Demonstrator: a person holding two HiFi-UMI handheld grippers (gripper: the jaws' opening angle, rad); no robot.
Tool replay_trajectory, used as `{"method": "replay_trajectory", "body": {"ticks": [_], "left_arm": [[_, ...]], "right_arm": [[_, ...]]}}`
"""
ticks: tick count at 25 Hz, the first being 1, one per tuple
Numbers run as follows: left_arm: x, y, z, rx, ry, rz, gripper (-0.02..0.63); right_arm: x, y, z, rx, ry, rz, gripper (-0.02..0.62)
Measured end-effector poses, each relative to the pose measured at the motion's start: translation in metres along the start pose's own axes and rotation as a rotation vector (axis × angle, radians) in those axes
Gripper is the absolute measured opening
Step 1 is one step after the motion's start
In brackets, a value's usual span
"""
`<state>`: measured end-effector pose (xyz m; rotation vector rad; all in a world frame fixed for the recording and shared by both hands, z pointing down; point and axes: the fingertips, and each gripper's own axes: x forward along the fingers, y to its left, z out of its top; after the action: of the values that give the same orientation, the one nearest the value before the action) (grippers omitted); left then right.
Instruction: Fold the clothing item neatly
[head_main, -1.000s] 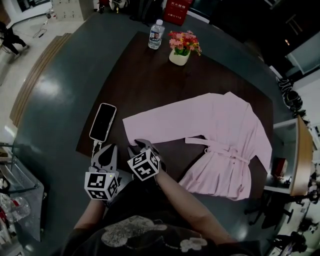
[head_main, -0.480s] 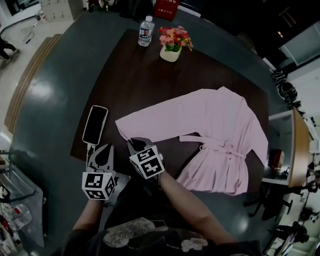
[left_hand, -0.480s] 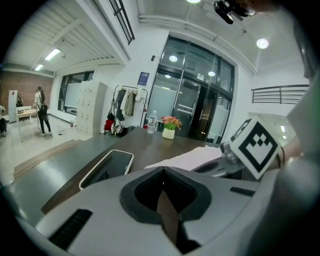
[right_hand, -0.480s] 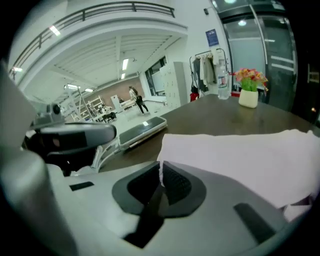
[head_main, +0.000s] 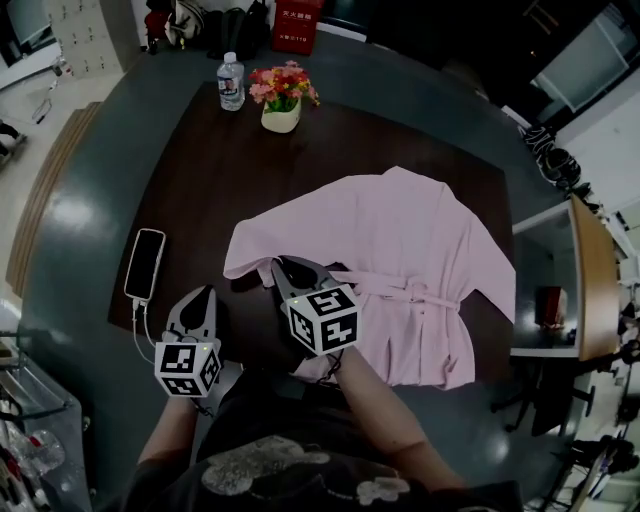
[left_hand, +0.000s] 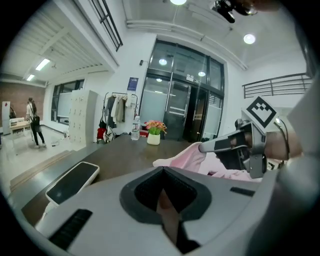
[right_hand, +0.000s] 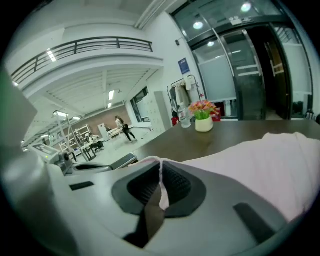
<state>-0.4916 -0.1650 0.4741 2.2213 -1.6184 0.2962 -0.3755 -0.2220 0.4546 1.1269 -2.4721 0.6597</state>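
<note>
A pink robe (head_main: 400, 230) lies spread on the dark table (head_main: 220, 170), its belt tied at the waist and its left sleeve stretching toward me. My right gripper (head_main: 281, 268) is shut on the sleeve's cuff edge; its jaws have just closed on it. In the right gripper view a thin fold of pink cloth (right_hand: 161, 192) is pinched between the jaws of the right gripper (right_hand: 160, 186) and the robe (right_hand: 260, 160) trails off to the right. My left gripper (head_main: 205, 294) hovers at the table's near edge, shut and empty. The left gripper view has the left gripper (left_hand: 161, 194), the sleeve (left_hand: 182, 156) and the right gripper (left_hand: 204, 147) at the right.
A phone (head_main: 145, 264) on a white cable lies at the table's left edge, also seen as the phone (left_hand: 72, 181). A water bottle (head_main: 231, 81) and a flower pot (head_main: 281, 98) stand at the far end. A desk (head_main: 585, 270) is at the right.
My right gripper has closed on the sleeve's cuff, risen and moved right, drawing the cuff up and bunching the sleeve. My left gripper has shifted slightly forward, still shut.
</note>
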Motion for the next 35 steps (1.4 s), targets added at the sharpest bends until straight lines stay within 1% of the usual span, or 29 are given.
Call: {"method": "replay_trajectory", "body": {"ticks": [4,7,10,12,15,18,20,23,26,29,32,35], "left_arm": [[0.013,-0.058,0.010,0.000,-0.018,0.010,0.011],[0.028,-0.105,0.013,0.006,-0.018,0.000,0.011],[0.044,-0.142,0.015,0.012,-0.022,-0.002,0.011],[0.052,-0.162,0.017,0.020,-0.024,0.003,0.011],[0.062,-0.186,0.019,0.028,-0.026,0.009,0.011],[0.067,-0.202,0.021,0.033,-0.025,0.001,0.011],[0.068,-0.203,0.020,0.038,-0.017,-0.006,0.011],[0.073,-0.200,0.020,0.059,-0.008,-0.022,0.011],[0.087,-0.200,0.023,0.104,-0.003,-0.069,0.011],[0.105,-0.201,0.029,0.101,-0.008,-0.109,0.011],[0.123,-0.207,0.035,0.108,-0.012,-0.145,0.011],[0.132,-0.221,0.039,0.122,-0.011,-0.165,0.011]], "right_arm": [[-0.060,-0.069,0.013,0.062,-0.075,-0.057,0.011],[-0.104,-0.131,0.009,0.122,-0.110,-0.113,0.011],[-0.138,-0.184,-0.008,0.185,-0.105,-0.150,0.011],[-0.150,-0.207,-0.023,0.203,-0.079,-0.153,0.011],[-0.156,-0.225,-0.036,0.195,-0.042,-0.126,0.011],[-0.154,-0.226,-0.037,0.178,-0.027,-0.090,0.011],[-0.151,-0.222,-0.029,0.165,-0.036,-0.074,0.011],[-0.154,-0.221,-0.007,0.157,-0.080,-0.071,0.011],[-0.173,-0.238,0.019,0.175,-0.150,-0.127,0.011],[-0.200,-0.271,0.039,0.201,-0.205,-0.213,0.011],[-0.228,-0.312,0.042,0.229,-0.238,-0.312,0.011],[-0.258,-0.351,0.031,0.274,-0.260,-0.390,0.011]]}}
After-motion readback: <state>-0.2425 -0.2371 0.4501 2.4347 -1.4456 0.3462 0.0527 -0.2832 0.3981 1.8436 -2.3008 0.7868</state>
